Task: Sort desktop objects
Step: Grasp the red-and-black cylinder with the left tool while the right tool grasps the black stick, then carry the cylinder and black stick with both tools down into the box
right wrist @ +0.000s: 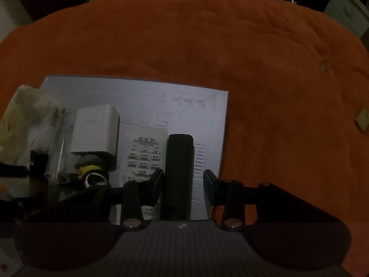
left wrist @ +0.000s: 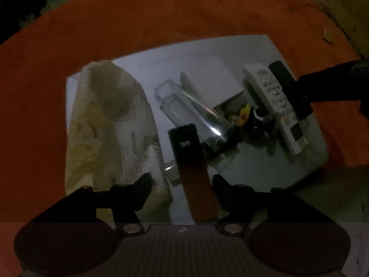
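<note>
A white tray (left wrist: 311, 161) lies on the orange cloth and holds the desktop objects. In the left wrist view my left gripper (left wrist: 182, 187) is open, its fingers either side of a flat black and red-brown bar (left wrist: 191, 168). A stained cloth bag (left wrist: 108, 127), a clear plastic case (left wrist: 184, 108), a white box (left wrist: 207, 78), a small duck toy (left wrist: 242, 113) and a white remote (left wrist: 274, 101) lie in the tray. In the right wrist view my right gripper (right wrist: 183, 182) is open around a black remote (right wrist: 178, 173), beside the white remote (right wrist: 144, 152) and white box (right wrist: 95, 131).
The orange cloth (right wrist: 253, 69) covers the table around the tray (right wrist: 214, 138). A small tan tag (right wrist: 362, 120) lies on it at the right. The right gripper's dark arm (left wrist: 334, 83) reaches in from the right in the left wrist view. The scene is dim.
</note>
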Demonstrator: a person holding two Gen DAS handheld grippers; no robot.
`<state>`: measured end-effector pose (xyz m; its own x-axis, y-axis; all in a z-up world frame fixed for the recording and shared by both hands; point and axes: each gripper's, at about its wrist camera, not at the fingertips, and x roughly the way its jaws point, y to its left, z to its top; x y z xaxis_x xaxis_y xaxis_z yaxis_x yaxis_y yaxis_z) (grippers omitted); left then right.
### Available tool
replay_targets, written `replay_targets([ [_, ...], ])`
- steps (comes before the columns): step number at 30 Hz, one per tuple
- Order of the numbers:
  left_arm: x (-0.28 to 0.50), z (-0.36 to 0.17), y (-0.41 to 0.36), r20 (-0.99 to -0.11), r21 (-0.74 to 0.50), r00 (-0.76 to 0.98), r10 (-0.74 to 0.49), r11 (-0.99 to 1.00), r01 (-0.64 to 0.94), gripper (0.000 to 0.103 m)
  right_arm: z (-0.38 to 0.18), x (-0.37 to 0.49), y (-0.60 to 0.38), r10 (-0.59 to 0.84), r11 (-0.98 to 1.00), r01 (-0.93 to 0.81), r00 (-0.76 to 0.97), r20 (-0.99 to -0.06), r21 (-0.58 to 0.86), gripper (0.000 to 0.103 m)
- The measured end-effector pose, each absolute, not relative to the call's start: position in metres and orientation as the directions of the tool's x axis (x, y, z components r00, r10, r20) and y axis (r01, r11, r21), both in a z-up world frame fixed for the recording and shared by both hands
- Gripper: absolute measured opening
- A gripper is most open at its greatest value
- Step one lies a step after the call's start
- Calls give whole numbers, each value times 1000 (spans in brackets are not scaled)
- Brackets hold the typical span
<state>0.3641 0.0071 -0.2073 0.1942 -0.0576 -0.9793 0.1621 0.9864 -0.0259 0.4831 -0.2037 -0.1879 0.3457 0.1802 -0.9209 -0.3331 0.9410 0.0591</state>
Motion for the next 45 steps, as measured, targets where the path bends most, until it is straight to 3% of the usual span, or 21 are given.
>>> replay_targets([
  [2,364,-207,6,-979,-42,189,-74,985,165,24,-189,484,-203,182,943,-324,335,-925,68,31],
  [6,363,-202,11,-975,-59,203,-87,988,143,22,-189,485,-203,189,947,-310,324,-927,85,28],
  [40,351,-114,38,-905,-213,363,-221,975,62,21,-104,433,-198,407,893,-363,394,-824,267,28],
  [45,337,-90,34,-903,-168,389,-183,983,74,21,-87,415,-198,418,891,-359,409,-811,278,28],
])
